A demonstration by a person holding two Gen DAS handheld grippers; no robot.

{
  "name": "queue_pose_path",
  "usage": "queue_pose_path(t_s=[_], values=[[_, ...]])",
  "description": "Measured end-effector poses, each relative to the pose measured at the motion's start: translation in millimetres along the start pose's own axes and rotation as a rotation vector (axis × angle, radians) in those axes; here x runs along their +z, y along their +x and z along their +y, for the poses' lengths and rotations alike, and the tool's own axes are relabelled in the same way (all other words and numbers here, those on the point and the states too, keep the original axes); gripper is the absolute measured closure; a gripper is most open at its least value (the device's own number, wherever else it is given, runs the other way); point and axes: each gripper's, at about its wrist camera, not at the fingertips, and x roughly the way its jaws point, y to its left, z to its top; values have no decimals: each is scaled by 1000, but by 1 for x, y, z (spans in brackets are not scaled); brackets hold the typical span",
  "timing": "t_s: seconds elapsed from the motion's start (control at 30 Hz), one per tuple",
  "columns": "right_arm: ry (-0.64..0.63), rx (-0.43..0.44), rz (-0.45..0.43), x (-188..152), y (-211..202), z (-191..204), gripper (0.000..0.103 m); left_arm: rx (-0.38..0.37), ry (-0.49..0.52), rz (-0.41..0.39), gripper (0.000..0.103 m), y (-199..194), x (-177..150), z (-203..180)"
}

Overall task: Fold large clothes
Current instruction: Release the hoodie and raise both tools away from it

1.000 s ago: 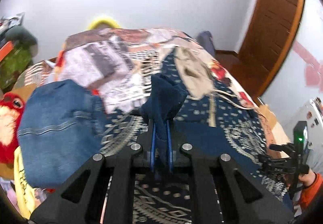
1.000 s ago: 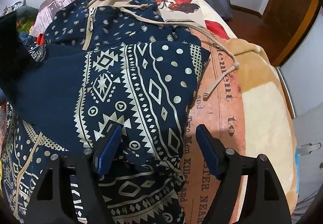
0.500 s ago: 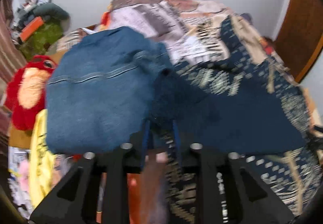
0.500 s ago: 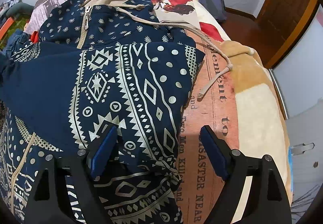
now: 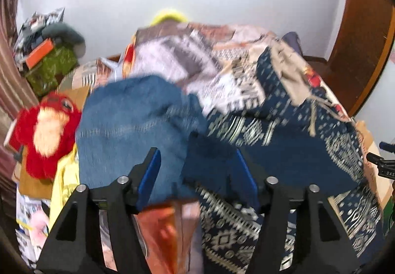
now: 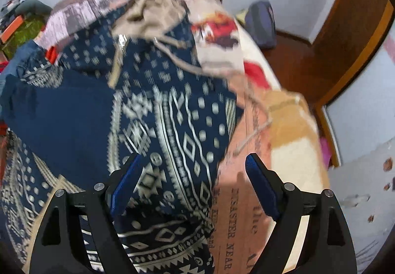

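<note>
Both views smeared by motion blur, fine detail lost. Navy patterned hoodie (image 6: 138, 120) spread across the bed (image 6: 291, 165), tan hood lining and zip toward the wall end, a drawstring trailing off the hoodie's right edge onto the printed blanket (image 6: 237, 222). Plain navy sleeve folded across the hoodie's front, its cuff end lying between the left gripper (image 5: 197, 172) jaws in the left wrist view.

Left jaws apart, just been opening, the cuff loose between them; whether the right pad brushes the cloth, cannot tell through the blur. Right gripper (image 6: 192, 182) jaws wide apart above the hoodie's lower right hem, pressing on nothing, also just been opening.

Hoodie's lower part cut off by the frame and hidden behind both gripper bodies. Folded blue jeans (image 5: 130, 130) just left of the hoodie, near edge hidden behind the left gripper. Beyond the jeans, a red plush toy (image 5: 44, 135), features blurred. Something yellow (image 5: 61, 187) under the jeans' left edge, too smeared to identify. Far right of the hoodie in the left wrist view, a black device cut off at the frame edge, with letters "DAS" readable.

On the blanket right of the hoodie's hem: "DISASTER NEAR" legible, "the" beside it, remaining print too blurred or covered by cloth.
</note>
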Motion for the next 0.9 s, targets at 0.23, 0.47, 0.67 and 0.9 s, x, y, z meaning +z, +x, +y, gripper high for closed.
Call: queue_pose_path(t_s=[0.23, 0.47, 0.67, 0.9], values=[[-67, -4, -182, 45, -37, 12, 20, -95, 51, -52, 35, -7, 54, -42], [-82, 4, -266, 82, -42, 25, 20, -134, 95, -93, 31, 12, 97, -90], [-50, 31, -250, 107, -16, 28, 20, -138, 88, -52, 31, 60, 116, -120], [12, 36, -162, 138, 48, 18, 20, -303, 8, 112, 31, 135, 133, -141]])
